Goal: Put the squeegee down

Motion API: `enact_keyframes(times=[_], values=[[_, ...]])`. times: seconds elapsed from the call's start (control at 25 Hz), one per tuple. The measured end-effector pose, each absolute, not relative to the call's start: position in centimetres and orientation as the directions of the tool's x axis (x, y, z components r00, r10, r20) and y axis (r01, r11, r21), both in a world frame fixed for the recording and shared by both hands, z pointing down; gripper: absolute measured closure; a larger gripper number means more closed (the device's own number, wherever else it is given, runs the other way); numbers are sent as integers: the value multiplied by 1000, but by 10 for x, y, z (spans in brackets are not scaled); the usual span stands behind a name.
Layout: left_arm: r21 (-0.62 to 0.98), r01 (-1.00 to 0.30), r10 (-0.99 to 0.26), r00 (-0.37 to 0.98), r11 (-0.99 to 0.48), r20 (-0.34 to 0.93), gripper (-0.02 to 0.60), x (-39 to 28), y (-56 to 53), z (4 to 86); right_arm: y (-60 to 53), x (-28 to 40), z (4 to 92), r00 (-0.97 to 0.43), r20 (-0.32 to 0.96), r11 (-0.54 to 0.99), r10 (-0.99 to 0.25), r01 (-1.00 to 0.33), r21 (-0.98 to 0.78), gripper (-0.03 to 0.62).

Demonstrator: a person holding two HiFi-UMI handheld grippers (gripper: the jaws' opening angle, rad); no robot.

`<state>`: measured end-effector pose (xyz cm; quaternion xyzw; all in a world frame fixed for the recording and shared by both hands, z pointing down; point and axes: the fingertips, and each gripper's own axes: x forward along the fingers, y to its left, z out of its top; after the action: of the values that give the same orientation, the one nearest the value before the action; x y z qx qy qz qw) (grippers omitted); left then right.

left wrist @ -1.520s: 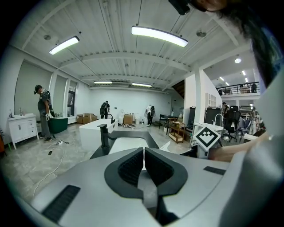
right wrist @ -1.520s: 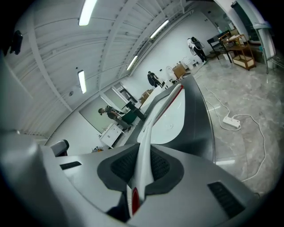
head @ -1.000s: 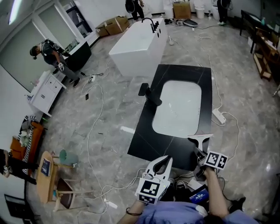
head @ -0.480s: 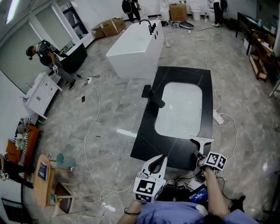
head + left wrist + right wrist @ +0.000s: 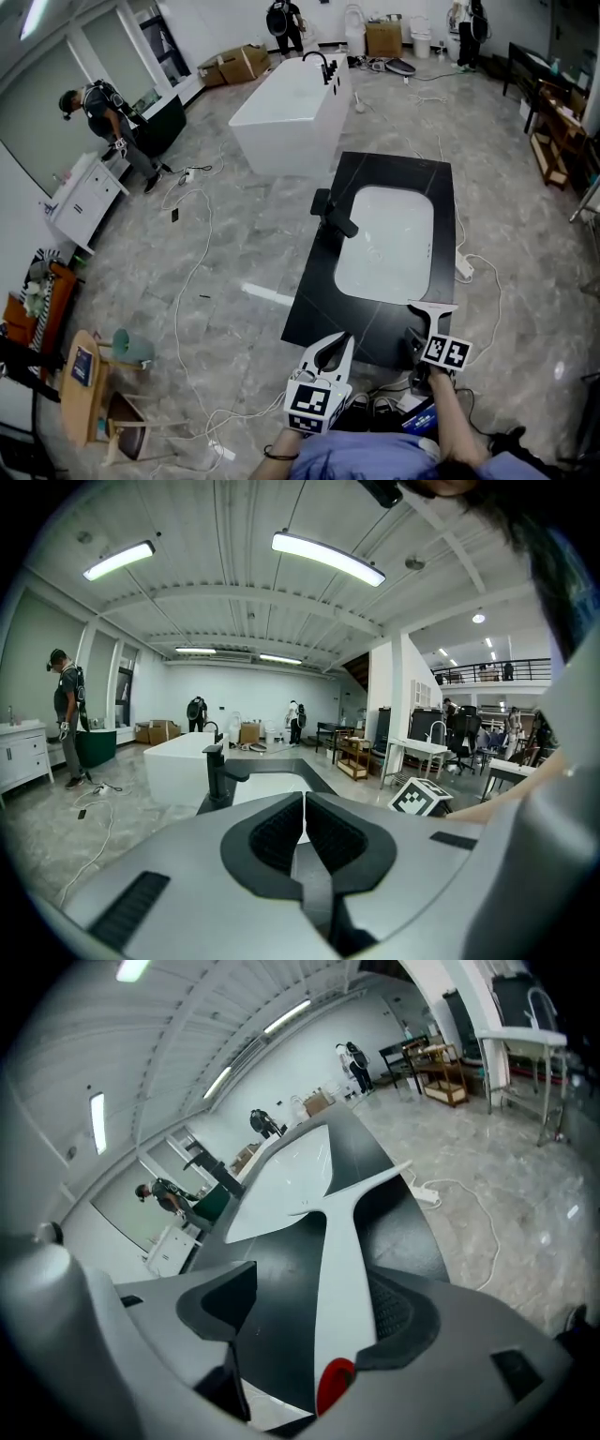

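The squeegee (image 5: 342,1232) is white with a wide blade and a red handle end. It lies on the black counter (image 5: 375,323) near the front right corner, blade (image 5: 431,307) toward the basin. My right gripper (image 5: 418,337) sits around the handle. Its jaws are opening: in the right gripper view (image 5: 314,1290) the left pad stands well clear of the handle, which runs along the right pad (image 5: 398,1307). My left gripper (image 5: 343,339) hovers just off the counter's front edge, shut and empty; the left gripper view (image 5: 304,803) shows its pads together.
A white basin (image 5: 386,244) is set in the counter, with a black faucet (image 5: 333,214) at its left. Cables and a power strip (image 5: 461,265) lie on the floor around it. A white bathtub (image 5: 286,108) stands beyond. People stand at the far left and back.
My right gripper has rolled and sunk a little with the squeegee, and its marker cube now sits closer to the blade. The left gripper has shifted slightly along the counter's front edge.
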<state>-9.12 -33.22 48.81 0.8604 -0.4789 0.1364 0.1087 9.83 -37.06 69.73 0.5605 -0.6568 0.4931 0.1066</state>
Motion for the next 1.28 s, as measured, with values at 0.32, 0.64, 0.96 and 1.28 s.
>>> enact_keyframes(times=[0.32,0.64,0.96,1.28], values=[[66,-851,-794,511,-520,330,563,-98,-330,486,-359,108,698,-183,768,-49,-614,-962,-268,243],[72,-836,-782,536,-544,319,563,-97,-326,486,-358,107,671,-195,695,-37,-692,-952,-305,244],[86,-804,-754,584,-588,301,563,-90,-323,487,-360,118,622,-172,578,-8,-798,-956,-295,246],[94,-744,-697,657,-662,287,563,-77,-312,494,-331,103,570,-246,515,57,-821,-933,-354,246]])
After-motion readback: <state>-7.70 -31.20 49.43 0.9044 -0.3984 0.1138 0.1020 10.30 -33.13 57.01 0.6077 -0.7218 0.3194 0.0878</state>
